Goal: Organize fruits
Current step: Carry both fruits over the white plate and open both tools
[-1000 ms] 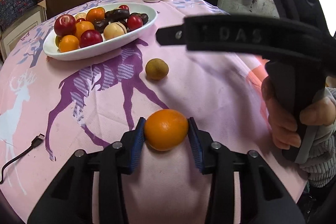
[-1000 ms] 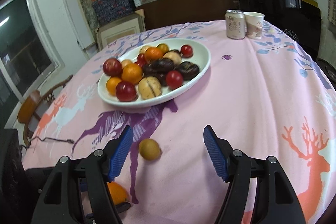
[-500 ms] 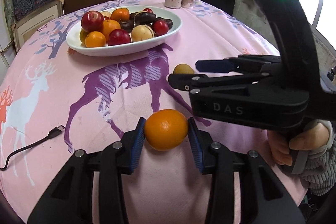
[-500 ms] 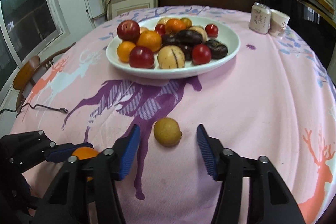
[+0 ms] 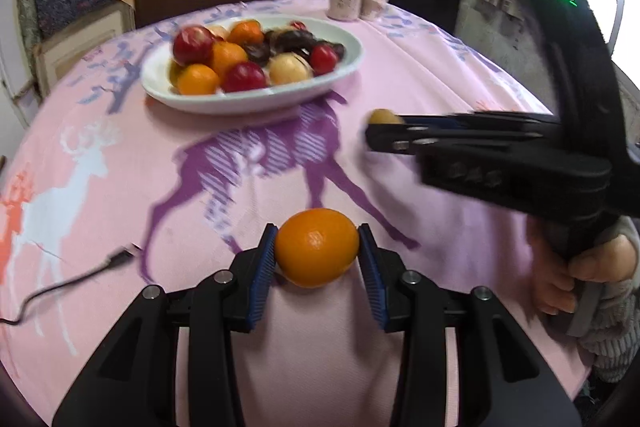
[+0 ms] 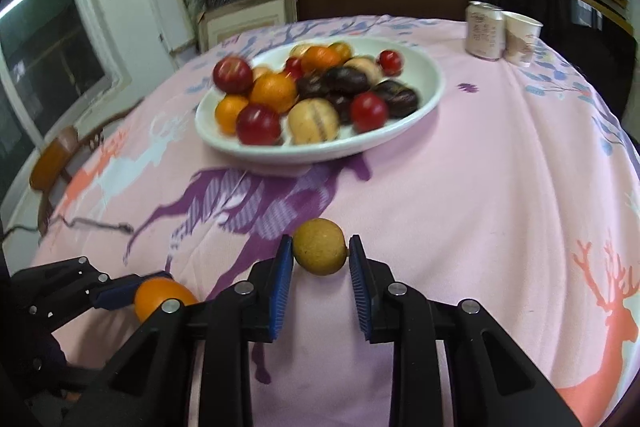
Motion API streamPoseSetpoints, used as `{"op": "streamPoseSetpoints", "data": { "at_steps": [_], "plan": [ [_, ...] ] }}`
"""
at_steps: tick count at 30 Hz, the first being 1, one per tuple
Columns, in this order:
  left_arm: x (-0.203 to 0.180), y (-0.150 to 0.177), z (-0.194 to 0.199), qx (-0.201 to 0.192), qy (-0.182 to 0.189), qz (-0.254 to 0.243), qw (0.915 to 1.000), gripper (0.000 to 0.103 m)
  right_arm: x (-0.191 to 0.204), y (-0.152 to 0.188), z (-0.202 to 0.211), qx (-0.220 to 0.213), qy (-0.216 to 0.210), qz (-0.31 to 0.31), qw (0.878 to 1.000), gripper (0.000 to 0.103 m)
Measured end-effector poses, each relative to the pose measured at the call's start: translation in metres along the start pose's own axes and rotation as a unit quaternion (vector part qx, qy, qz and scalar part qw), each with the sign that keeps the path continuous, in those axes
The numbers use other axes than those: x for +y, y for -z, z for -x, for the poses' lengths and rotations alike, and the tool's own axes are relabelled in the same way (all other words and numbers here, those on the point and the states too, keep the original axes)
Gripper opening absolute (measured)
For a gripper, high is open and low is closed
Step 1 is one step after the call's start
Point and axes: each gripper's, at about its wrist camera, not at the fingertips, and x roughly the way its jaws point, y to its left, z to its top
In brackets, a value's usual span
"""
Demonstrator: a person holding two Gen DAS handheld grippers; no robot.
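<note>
Closed my right hand-held gripper (image 6: pixel 320 259) onto small round tan fruit (image 6: pixel 319 246); left hand-held gripper (image 5: pixel 317 254) clamps round orange (image 5: pixel 316 247). White oval fruit-filled plate (image 6: pixel 424 95) lies ahead, nearer right.

Tools: 2, left tool (image 5: pixel 316 255) w/ 1 orange (image 5: pixel 317 247), right tool (image 6: pixel 320 259) w/ 1 tan round fruit (image 6: pixel 319 246); 1 white plate (image 6: pixel 432 83); on it approx 4 oranges, 5 red fruits, 4 dark ones, rest too blurred to count; 1 can (image 6: pixel 484 31); 1 paper cup (image 6: pixel 522 39); 1 cable (image 5: pixel 60 283) on tabletop (image 6: pixel 500 167).
</note>
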Motion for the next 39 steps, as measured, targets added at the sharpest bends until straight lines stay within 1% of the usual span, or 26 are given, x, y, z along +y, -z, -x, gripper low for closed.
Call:
{"op": "streamPoseSetpoints", "data": {
  "at_steps": [2,3,4,6,8,11,14,17,21,25,27,30,31,32,33,34,36,39],
  "plan": [
    [0.007,-0.012,0.002,-0.010,-0.024,0.003,0.9997,0.040,-0.009,-0.003,0.007,-0.014,0.000,-0.019,1.000,0.029],
    [0.011,-0.020,0.003,-0.015,-0.035,0.004,0.9993,0.040,-0.014,-0.006,0.015,-0.028,-0.001,-0.031,0.999,0.029],
    [0.018,-0.033,0.006,-0.025,-0.047,0.009,0.9986,0.040,-0.017,-0.010,0.022,-0.040,-0.002,-0.039,0.998,0.029],
    [0.030,-0.057,0.011,-0.040,-0.055,0.027,0.9973,0.040,-0.024,-0.021,0.035,-0.064,-0.002,-0.051,0.997,0.029],
    [0.046,-0.091,0.015,-0.063,-0.067,0.052,0.9944,0.040,-0.026,-0.037,0.046,-0.080,0.000,-0.049,0.996,0.029],
    [0.059,-0.127,0.015,-0.088,-0.087,0.074,0.9896,0.040,-0.025,-0.071,0.057,-0.104,0.010,-0.036,0.994,0.029],
    [0.069,-0.154,0.005,-0.100,-0.100,0.086,0.9862,0.040,-0.025,-0.101,0.053,-0.119,0.015,-0.032,0.992,0.029],
    [0.076,-0.172,-0.009,-0.104,-0.113,0.091,0.9839,0.040,-0.026,-0.124,0.034,-0.114,0.011,-0.038,0.993,0.029],
    [0.089,-0.188,-0.035,-0.097,-0.124,0.102,0.9823,0.040,-0.026,-0.139,0.004,-0.096,0.010,-0.035,0.995,0.029],
    [0.099,-0.192,-0.063,-0.079,-0.126,0.104,0.9834,0.040,-0.021,-0.143,-0.028,-0.071,0.013,-0.026,0.997,0.029],
    [0.103,-0.192,-0.074,-0.071,-0.122,0.109,0.9840,0.040,-0.020,-0.144,-0.041,-0.061,0.015,-0.024,0.998,0.029],
    [0.105,-0.189,-0.089,-0.063,-0.126,0.107,0.9843,0.040,-0.017,-0.141,-0.053,-0.052,0.019,-0.016,0.998,0.029],
    [0.105,-0.188,-0.092,-0.061,-0.128,0.107,0.9841,0.041,-0.016,-0.140,-0.057,-0.049,0.022,-0.011,0.998,0.030],
    [0.105,-0.186,-0.095,-0.061,-0.129,0.108,0.9838,0.051,-0.015,-0.139,-0.059,-0.048,0.024,-0.008,0.999,0.040],
    [0.104,-0.186,-0.096,-0.063,-0.128,0.109,0.9839,0.058,-0.015,-0.138,-0.060,-0.048,0.024,-0.006,0.999,0.060],
    [0.103,-0.186,-0.095,-0.066,-0.128,0.108,0.9838,0.069,-0.015,-0.137,-0.059,-0.056,0.029,-0.008,0.998,0.066],
    [0.099,-0.186,-0.089,-0.076,-0.141,0.100,0.9820,0.072,-0.014,-0.137,-0.053,-0.072,0.037,-0.007,0.997,0.067],
    [0.096,-0.186,-0.077,-0.086,-0.138,0.104,0.9812,0.079,-0.015,-0.137,-0.046,-0.076,0.035,-0.008,0.996,0.067]
  ]
}}
